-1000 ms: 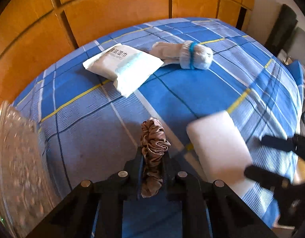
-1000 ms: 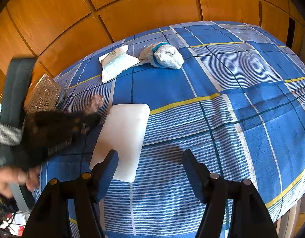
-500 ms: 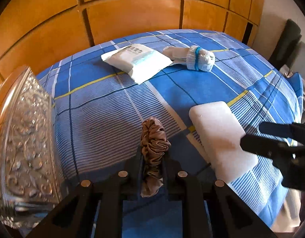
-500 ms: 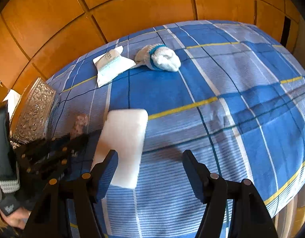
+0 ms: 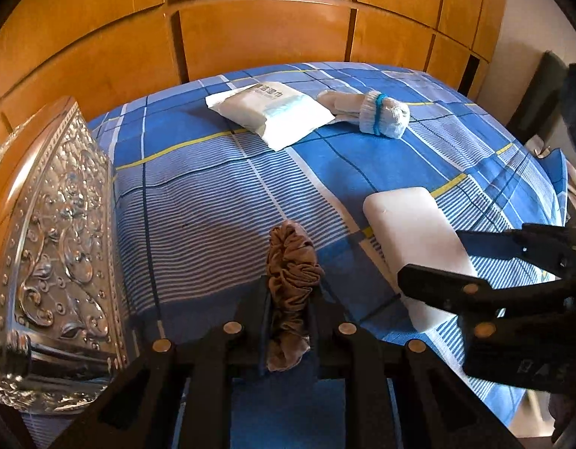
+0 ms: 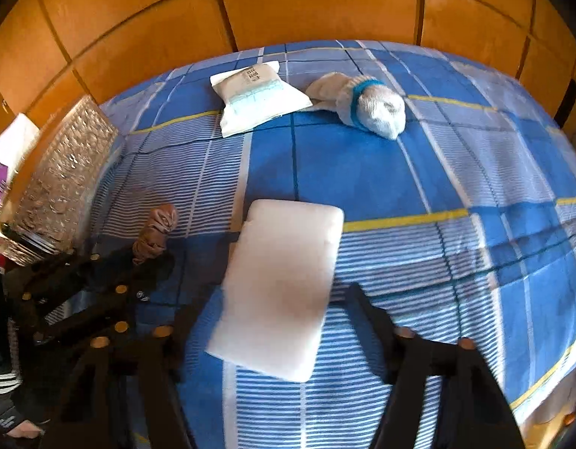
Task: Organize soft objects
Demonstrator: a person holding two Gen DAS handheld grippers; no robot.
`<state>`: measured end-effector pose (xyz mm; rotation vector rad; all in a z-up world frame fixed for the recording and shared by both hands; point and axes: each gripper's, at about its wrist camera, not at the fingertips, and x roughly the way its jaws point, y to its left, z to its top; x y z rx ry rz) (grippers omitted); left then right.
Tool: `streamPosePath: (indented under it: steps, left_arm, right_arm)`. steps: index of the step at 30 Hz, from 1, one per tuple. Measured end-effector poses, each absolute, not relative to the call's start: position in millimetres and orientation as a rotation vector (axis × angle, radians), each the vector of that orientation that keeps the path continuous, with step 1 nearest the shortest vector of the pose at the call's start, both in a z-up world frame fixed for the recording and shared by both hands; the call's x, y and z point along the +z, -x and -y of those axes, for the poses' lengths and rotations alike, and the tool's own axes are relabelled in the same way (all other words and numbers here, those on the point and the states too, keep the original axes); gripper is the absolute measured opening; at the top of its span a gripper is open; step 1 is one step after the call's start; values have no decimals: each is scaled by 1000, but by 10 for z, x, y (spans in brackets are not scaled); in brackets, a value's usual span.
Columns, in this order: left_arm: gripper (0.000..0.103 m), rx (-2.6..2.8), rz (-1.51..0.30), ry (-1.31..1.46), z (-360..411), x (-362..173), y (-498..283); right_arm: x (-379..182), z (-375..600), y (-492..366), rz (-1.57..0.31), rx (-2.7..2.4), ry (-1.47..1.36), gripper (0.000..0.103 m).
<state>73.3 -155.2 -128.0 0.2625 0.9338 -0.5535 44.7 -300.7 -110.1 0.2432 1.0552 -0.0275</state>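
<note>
Sponge (image 6: 280, 288) lies flat on the blue bed (image 6: 456, 157), white, soft and light, so it will squash. The right gripper (image 6: 267, 321) is closing around its near end, best held across the short sides. The left gripper (image 5: 290, 299) pinches a brown hair tie (image 5: 291, 262).

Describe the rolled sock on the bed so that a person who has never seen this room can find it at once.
Start from the bed with the blue checked sheet, and look at its far end by the wooden wall. Two pale things lie there side by side: a flat white packet and, to its right, the rolled sock. The sock is the rounded knitted bundle with a blue band around it.
</note>
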Motion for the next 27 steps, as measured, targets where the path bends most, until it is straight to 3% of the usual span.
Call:
streamPosePath:
  steps: [10,12,14,17,27]
  left_arm:
    - [18,-536,-925,-309,1617,-1271,-746]
    - [18,-535,-926,-308,1613,-1270,-755]
    - [18,-535,-928,-298,1601,-1271,-764]
    - [18,-534,-925,-297,1595,-1274,-759]
    - [18,-538,-925,-286,1580,-1270,-755]
  right_arm:
    - [-1111,3011,-350,-1014,-10,-263,58]
    - [-1103,3016,-387,-1026,-10,-269,64]
    - [-1089,3017,-393,-1030,-37,-244,77]
    - [-1056,3056,-362,-1031,-64,-250,82]
    - [-1044,2970,-394,-1053,-85,-164,84]
